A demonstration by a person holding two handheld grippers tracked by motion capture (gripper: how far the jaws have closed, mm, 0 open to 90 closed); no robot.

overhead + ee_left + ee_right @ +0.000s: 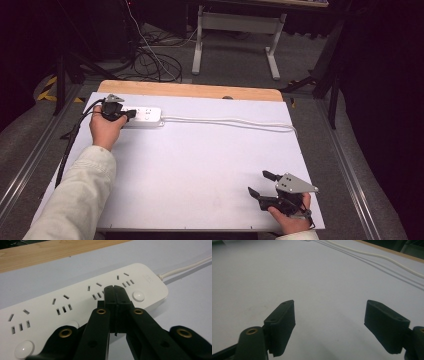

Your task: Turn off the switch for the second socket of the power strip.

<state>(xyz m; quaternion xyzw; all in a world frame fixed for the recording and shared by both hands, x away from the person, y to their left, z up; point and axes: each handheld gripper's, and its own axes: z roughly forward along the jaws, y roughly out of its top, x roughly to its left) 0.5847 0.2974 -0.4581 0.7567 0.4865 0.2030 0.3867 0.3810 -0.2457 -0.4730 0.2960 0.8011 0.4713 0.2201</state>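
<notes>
— From above, where does the power strip (143,115) sit?

— Near the far left corner of the white table (200,165), long axis running left to right along the far edge. Its white cord (230,120) leaves the right end and trails toward the right side of the table.

— And the hands?

— The left gripper (131,114) rests over the strip's left part, jaws pointing right along its length, held by a hand in a pale sleeve (75,200). The right gripper (260,182) is well apart, near the front right corner (grey three-cornered plate on top), jaws spread with nothing between them.

— What about the left gripper view?

— The left gripper (115,288) has its jaws pressed together, tips touching each other and lying over the top face of the power strip (82,305), among the socket slots. Nothing is pinched between them. A round button (138,296) sits just beside the tips, another button (23,349) at the near end. The cord (185,267) exits the far end, and a wooden edge (50,251) runs behind.

— And the right gripper view?

— The right gripper (329,325) is wide apart over the bare table (287,272); the cord (387,258) crosses far off.
</notes>
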